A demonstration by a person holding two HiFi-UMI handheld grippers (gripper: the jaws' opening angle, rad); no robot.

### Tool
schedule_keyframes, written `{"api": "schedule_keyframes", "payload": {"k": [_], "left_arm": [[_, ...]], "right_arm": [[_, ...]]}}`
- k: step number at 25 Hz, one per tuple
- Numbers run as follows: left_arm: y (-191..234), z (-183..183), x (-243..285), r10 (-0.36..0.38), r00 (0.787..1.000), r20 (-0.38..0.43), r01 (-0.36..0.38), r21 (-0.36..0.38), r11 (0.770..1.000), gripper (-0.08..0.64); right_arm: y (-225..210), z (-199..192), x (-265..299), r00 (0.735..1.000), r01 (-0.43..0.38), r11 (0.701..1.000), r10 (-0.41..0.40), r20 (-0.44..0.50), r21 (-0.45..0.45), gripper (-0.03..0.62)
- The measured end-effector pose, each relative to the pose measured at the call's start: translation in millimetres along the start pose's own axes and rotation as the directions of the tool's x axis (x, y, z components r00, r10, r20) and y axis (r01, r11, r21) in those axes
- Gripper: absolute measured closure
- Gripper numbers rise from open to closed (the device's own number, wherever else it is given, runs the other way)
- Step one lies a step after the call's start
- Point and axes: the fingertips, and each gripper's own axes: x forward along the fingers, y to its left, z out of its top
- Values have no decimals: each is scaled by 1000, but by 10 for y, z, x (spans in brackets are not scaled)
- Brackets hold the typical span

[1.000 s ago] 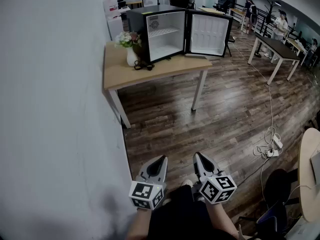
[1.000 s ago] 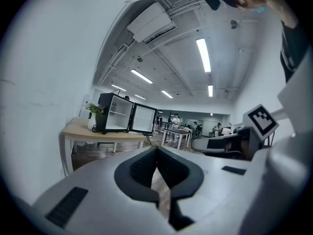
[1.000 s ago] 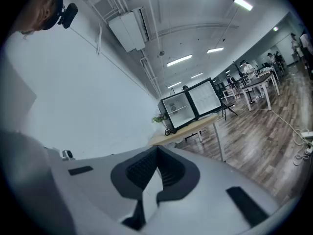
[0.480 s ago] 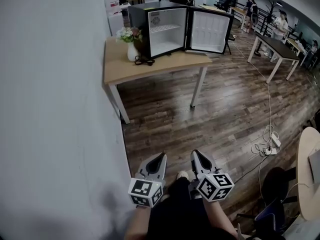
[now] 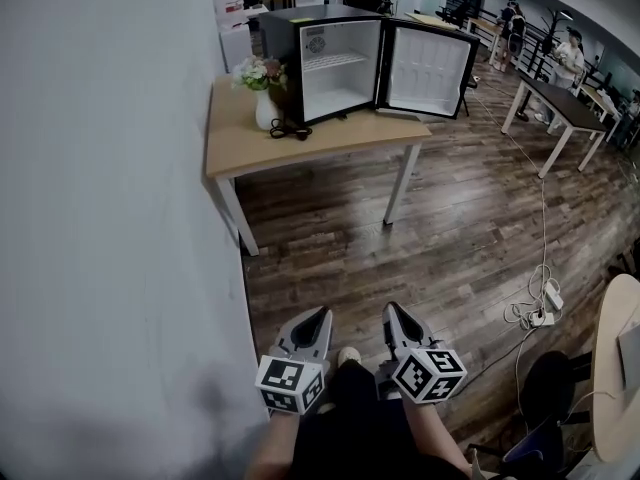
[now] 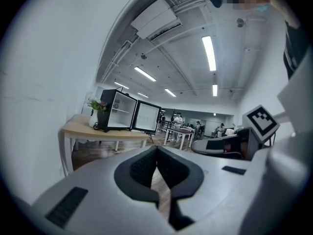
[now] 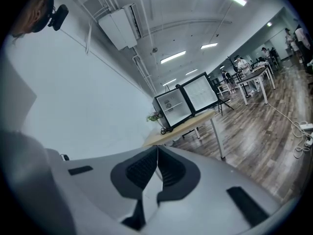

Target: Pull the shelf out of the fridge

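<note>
Zero steps of the task are done, as far as I can judge.

**Target.** The fridge (image 5: pixel 340 58) stands on the worktop (image 5: pixel 330 138) in the upper centre of the head view. Its door (image 5: pixel 430 68) is swung open to the right. The shelf (image 5: pixel 328 64), a pale rack, lies across the upper part of the cavity and looks fully seated. It is too small here to tell how it is held in.

**Tools.** The left tool (image 5: pixel 323 316) and right tool (image 5: pixel 393 310) sit side by side at the bottom centre of the head view. Both are over the wooden floor (image 5: pixel 450 228) and well apart from the worktop. In its own view each tool has its jaws pressed together, pad against pad, with nothing between them. Neither holds anything.

**Left to do (my estimate).**
- Close the gap to the worktop.
- Part the jaws of one tool and reach into the open cavity.
- Take the front edge of the shelf and draw it straight out.

**Watch.** A vase of flowers (image 5: pixel 262 103) and a small dark item (image 5: pixel 287 130) stand on the worktop just left of the fridge front. I cannot tell whether the dark item is glasses or a cable. The left tool would pass near them on the way in.
</note>
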Motion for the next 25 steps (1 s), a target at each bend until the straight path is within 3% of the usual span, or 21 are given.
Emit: {"api": "schedule_keyframes", "payload": {"k": [12,25], "left_arm": [[632,288,1209,23,1000,-18,-23,-16,1000,555],[998,512,2195,39,999,-14,-39,2,999,555]], "right_arm": [[-550,487,1210,1000,-17,997,19,-23,72,600],[-1048,923,2085,999,-39,994,41,-11,100,600]]}}
